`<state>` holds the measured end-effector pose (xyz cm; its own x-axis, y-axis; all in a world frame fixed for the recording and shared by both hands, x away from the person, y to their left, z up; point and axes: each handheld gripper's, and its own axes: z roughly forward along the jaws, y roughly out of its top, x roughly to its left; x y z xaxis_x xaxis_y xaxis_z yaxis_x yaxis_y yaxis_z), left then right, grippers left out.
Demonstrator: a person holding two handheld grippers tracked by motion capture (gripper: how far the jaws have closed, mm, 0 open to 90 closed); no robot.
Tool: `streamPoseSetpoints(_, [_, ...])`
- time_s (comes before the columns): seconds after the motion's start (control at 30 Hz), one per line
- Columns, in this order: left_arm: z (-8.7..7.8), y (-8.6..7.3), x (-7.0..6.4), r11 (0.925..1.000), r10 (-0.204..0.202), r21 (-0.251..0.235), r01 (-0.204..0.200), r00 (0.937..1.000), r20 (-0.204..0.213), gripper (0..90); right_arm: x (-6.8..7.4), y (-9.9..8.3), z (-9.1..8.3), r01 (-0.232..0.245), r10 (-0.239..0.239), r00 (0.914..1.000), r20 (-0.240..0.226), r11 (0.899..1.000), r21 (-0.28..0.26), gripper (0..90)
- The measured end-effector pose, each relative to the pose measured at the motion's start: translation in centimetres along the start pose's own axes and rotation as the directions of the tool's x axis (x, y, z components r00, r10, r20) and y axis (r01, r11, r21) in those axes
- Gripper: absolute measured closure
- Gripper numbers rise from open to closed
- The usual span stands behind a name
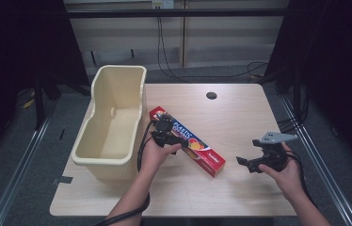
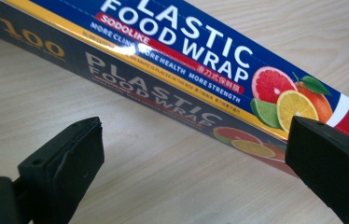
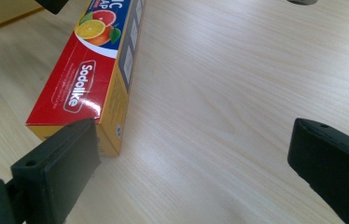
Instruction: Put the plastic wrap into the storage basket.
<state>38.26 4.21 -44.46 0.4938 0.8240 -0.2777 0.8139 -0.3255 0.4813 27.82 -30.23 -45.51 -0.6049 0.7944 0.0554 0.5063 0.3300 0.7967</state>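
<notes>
In the high view, the left gripper (image 1: 168,134) and its hand covered the middle of the long red-and-blue cardboard plastic-wrap box (image 1: 201,154). In the left gripper view, both box ends ran past the edges. In the right gripper view, the far end was cut off, and the small side print was perhaps illegible.

My matt black left gripper (image 2: 191,163) hangs over a glossy printed cardboard box (image 2: 200,70); beside that box, the pale wood-grain table (image 2: 154,182) looks smooth, the cream bin (image 1: 117,117) plastic.

Left claw (image 1: 170,137) over food-wrap box (image 1: 197,147) (cream bin (image 1: 113,127) beside).
</notes>
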Motion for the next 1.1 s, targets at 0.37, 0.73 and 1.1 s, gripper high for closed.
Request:
streamPoseSetpoints(0.37, [0.0,0.4,0.7,0.9954,-0.005,0.095,0.017,0.9926,-0.122,71.5,0.4,0.2,-0.1,0.018,-0.019,0.9995,-0.025,1.0,-0.024,1.5])
streamPoseSetpoints(0.73, [1.9,2.2,1.3,0.9954,-0.025,0.087,0.041,0.9835,-0.179,84.2,0.4,0.3,0.1,0.018,-0.02,0.9989,-0.042,0.999,-0.032,1.4])
streamPoseSetpoints(1.1, [2.8,4.2,0.7,0.9956,-0.058,0.065,0.067,0.9891,-0.136,84.7,0.3,0.2,0.2,0.016,-0.017,0.9992,-0.036,0.999,-0.032,1.3])
